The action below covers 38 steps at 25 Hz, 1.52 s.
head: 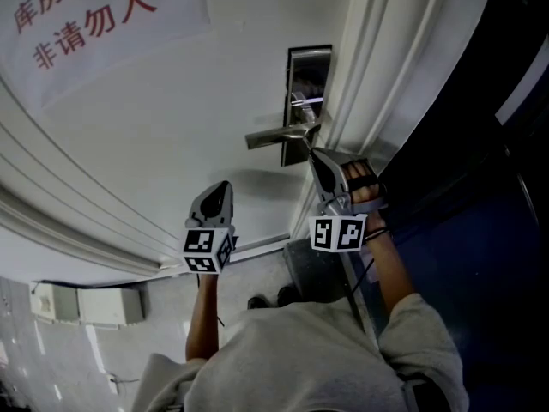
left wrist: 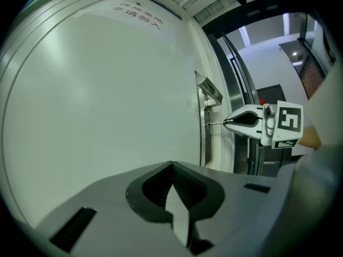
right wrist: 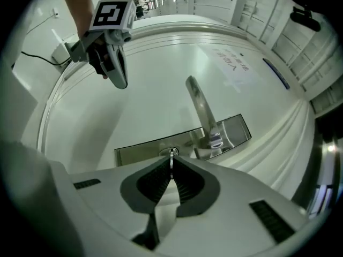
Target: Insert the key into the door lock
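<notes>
**key held at the lock cylinder**

the right gripper [right wrist: 171, 164] is clamped on the head of a small metal key [left wrist: 215, 123]. its blade projects straight ahead of the jaw tips and meets the lock cylinder [right wrist: 166, 152] near the lever handle [right wrist: 199, 108]. we cannot tell how deep it sits. we judge the key light, stiff and slick, best pinched flat across the head. the left gripper [left wrist: 172, 167] is closed on nothing.

A white rectangular paper sign [head: 94, 24] is stuck on the white panelled door [head: 171, 136]; it carries two lines of large red Chinese characters; the upper line, cut by the picture's edge, begins 库房重; the lower line reads 非请勿入; in both gripper views this red print is too small to read.
</notes>
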Motion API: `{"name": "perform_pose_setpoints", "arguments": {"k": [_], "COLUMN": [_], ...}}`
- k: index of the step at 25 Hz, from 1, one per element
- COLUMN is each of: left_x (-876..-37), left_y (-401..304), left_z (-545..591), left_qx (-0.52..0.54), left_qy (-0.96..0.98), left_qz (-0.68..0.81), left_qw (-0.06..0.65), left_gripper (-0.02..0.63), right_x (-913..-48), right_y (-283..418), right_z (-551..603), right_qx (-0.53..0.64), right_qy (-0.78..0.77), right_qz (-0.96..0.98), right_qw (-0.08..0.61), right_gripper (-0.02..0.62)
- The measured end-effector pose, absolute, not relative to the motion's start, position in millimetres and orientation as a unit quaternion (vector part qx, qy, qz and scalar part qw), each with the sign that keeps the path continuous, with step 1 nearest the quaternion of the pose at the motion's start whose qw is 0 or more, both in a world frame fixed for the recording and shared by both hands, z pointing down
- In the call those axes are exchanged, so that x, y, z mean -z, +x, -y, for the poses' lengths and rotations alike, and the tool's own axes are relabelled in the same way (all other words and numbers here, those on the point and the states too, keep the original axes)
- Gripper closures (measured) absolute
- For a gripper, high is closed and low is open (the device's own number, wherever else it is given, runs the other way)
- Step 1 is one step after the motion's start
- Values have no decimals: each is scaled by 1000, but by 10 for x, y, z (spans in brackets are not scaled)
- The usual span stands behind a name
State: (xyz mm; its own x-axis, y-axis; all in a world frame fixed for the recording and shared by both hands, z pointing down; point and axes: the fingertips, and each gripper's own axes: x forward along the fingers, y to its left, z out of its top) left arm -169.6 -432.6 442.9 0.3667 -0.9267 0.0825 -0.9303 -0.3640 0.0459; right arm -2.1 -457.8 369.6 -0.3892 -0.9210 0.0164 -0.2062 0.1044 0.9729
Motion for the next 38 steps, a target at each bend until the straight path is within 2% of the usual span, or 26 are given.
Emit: {"name": "perform_pose_setpoints", "arguments": {"k": [9,38], "left_x": [-4479,-4575], "left_y": [-1704,-1632], "left_z": [4314,4372], "left_qx": [-24,-34], "left_qy": [827,830], "left_qz": [560,553], "left_qw": [49,63], "left_gripper": [589,589], "right_x": [-3737,-3744], "right_y": [-27,-67], "right_z": [4627,4703], "right_qx": [536,554], "right_qy": [419,425], "right_qz": [629,594], "right_qw": [376,400], "right_gripper": [566,566]}}
